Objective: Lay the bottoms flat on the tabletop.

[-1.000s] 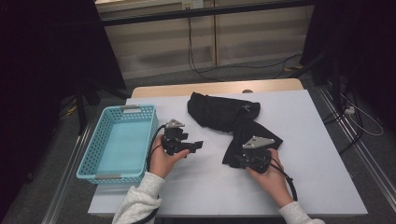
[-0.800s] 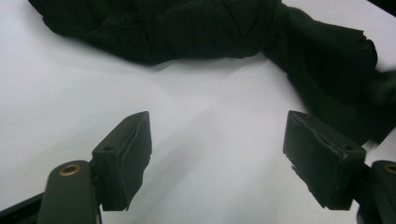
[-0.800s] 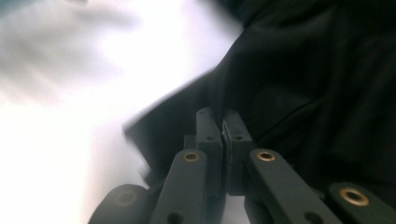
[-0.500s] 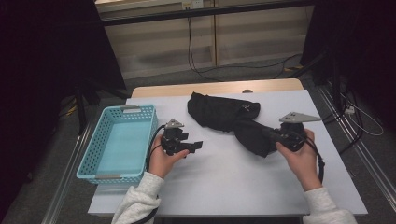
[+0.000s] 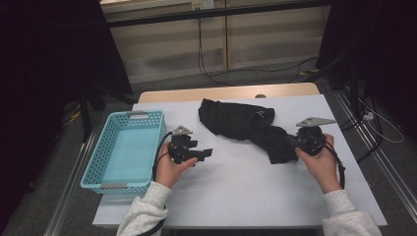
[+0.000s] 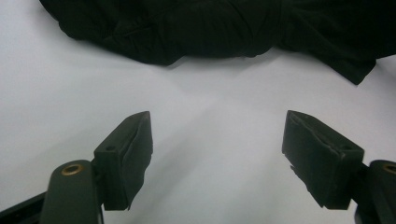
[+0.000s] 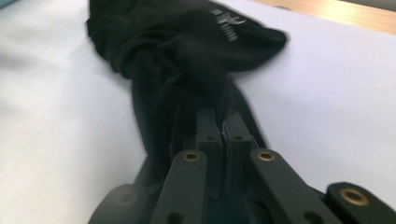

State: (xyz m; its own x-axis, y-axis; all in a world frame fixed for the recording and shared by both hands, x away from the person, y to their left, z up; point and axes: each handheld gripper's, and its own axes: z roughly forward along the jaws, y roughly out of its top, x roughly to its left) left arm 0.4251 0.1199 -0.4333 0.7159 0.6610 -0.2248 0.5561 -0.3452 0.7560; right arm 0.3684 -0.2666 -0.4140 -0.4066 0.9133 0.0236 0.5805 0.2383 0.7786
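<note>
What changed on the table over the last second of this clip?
The right gripper, jaws shut on the black garment, swung out toward the table's right edge, dragging the cloth's near end with it and stretching it out. The left gripper stayed put with open jaws, and the blue basket did not move.

Bare surface [image 5: 246, 182] is lying open between the two hands, giving the left tongs [image 5: 205, 153] a free path rightward. The black cloth [image 5: 246, 125] is blocking the far middle, and the blue basket [image 5: 125, 150] is walling off the left edge.
</note>
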